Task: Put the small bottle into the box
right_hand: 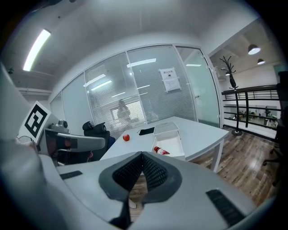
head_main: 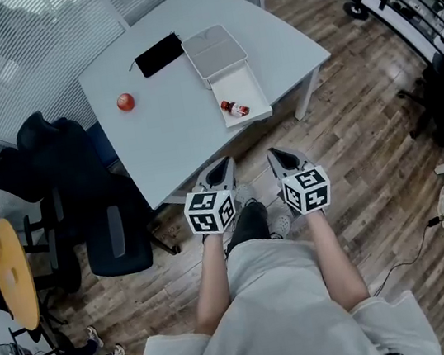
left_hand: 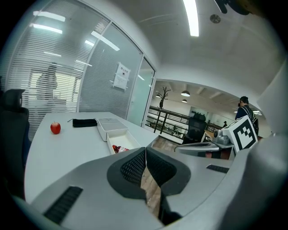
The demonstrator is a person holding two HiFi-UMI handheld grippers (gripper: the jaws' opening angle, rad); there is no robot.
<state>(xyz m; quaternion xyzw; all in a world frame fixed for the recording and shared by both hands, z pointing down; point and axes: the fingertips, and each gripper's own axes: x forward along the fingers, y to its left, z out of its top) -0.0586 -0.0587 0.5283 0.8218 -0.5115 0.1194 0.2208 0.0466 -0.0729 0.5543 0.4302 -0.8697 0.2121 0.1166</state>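
Note:
A small bottle (head_main: 235,109) with a red label lies inside the open white box (head_main: 254,88) on the pale grey table (head_main: 166,139); it shows as the bottle (right_hand: 161,151) in the right gripper view and as the bottle (left_hand: 118,148) in the left gripper view. Both grippers hang in front of the table's near edge, away from the box. My left gripper (head_main: 222,166) is shut with nothing between its pads. My right gripper (head_main: 276,155) is shut and holds nothing as well.
The box's lid (head_main: 214,50) lies beside the box at the table's far side. A red apple (head_main: 126,102) and a black pouch (head_main: 158,54) rest on the table. Black office chairs (head_main: 84,203) stand at the left. Wooden floor (head_main: 368,149) extends to the right.

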